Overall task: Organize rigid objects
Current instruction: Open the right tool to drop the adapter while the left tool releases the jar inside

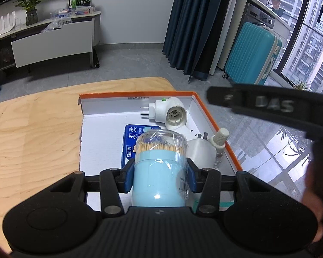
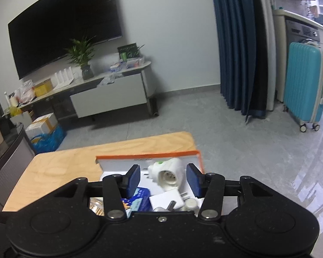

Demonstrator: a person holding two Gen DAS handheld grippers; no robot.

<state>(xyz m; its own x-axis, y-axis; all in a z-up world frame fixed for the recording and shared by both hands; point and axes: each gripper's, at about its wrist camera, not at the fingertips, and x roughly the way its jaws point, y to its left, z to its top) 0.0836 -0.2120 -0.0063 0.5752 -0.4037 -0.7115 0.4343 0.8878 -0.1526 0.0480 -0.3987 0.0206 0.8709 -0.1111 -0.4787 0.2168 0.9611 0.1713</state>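
Toothpick jar [image 1: 160, 167] is pinched tight in the left gripper [image 1: 160, 177], hanging over the orange-edged box [image 1: 213, 118] on the table [image 1: 32, 129]. Right gripper [image 2: 164, 179] is spread, nothing between its pads, above the white plug [image 2: 168, 173] in that box.

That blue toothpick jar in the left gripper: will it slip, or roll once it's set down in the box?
The toothpick jar looks shrink-wrapped in glossy film, so it may slip. Its round body would probably roll if laid sideways in the box. Likely light; the clear cap looks brittle.
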